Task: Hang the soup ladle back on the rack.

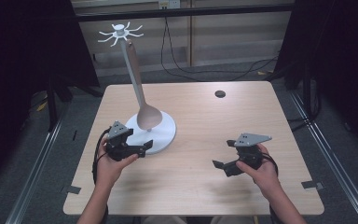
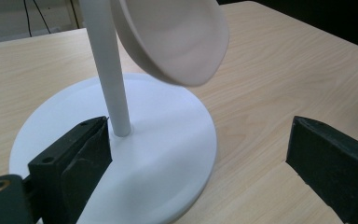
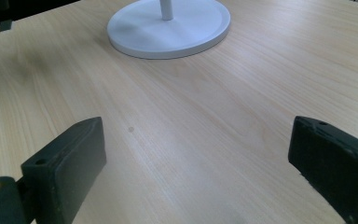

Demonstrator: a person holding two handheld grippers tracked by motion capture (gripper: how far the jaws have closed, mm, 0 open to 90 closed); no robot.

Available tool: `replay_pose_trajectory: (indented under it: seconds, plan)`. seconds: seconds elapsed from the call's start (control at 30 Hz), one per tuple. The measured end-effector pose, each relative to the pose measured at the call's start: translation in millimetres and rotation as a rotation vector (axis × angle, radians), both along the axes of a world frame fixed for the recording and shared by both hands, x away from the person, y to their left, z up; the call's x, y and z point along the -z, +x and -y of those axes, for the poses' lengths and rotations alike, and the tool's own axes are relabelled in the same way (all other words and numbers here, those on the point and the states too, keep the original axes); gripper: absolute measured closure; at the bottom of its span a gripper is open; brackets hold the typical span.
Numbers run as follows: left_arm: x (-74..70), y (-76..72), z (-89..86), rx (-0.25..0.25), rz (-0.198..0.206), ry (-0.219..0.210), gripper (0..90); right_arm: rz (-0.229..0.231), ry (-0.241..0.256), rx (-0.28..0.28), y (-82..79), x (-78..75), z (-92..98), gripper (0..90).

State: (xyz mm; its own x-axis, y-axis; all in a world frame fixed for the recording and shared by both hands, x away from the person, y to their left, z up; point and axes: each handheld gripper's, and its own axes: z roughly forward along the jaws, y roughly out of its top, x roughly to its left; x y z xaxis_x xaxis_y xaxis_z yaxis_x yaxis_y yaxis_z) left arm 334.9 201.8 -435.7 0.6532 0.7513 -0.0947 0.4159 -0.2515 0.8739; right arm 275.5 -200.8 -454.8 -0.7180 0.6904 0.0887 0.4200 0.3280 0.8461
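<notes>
No writing can be read. The left gripper point(image 1: 137, 142) sits at the white stand's base point(image 1: 165, 133), jaws wide apart, under the hanging spoon point(image 1: 148, 114); the right gripper point(image 1: 223, 156) hovers over the table point(image 1: 205, 196), also wide apart.

One white stand point(image 1: 156, 133), round base, single pole, at 10 o'clock on table point(image 1: 205, 186). One wooden spoon point(image 1: 142, 100) hanging from it. Two grippers: left gripper point(image 1: 137, 143) at 8 o'clock, right gripper point(image 1: 224, 156) at 4 o'clock. One dark round hole point(image 1: 220, 94) at 1 o'clock.
</notes>
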Motion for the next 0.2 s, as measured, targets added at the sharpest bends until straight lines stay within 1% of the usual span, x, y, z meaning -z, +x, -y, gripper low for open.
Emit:
replay_pose_trajectory:
  seconds: [0.07, 0.17, 0.2]
  plan:
    - [4.0, -1.1, -1.3, -0.001, -0.006, -0.007, 6.2, 0.0, 0.001, 0.002, -0.1, -0.1, 0.2, 3.7]
    - [5.5, -0.7, -2.0, -0.003, -0.005, 0.011, 6.1, -0.001, 0.005, 0.001, 0.0, 0.2, 0.3, 3.7]
    - [5.1, -0.4, -1.9, -0.004, -0.009, 0.002, 6.1, -0.001, 0.005, 0.001, 0.1, 0.3, 0.4, 3.7]
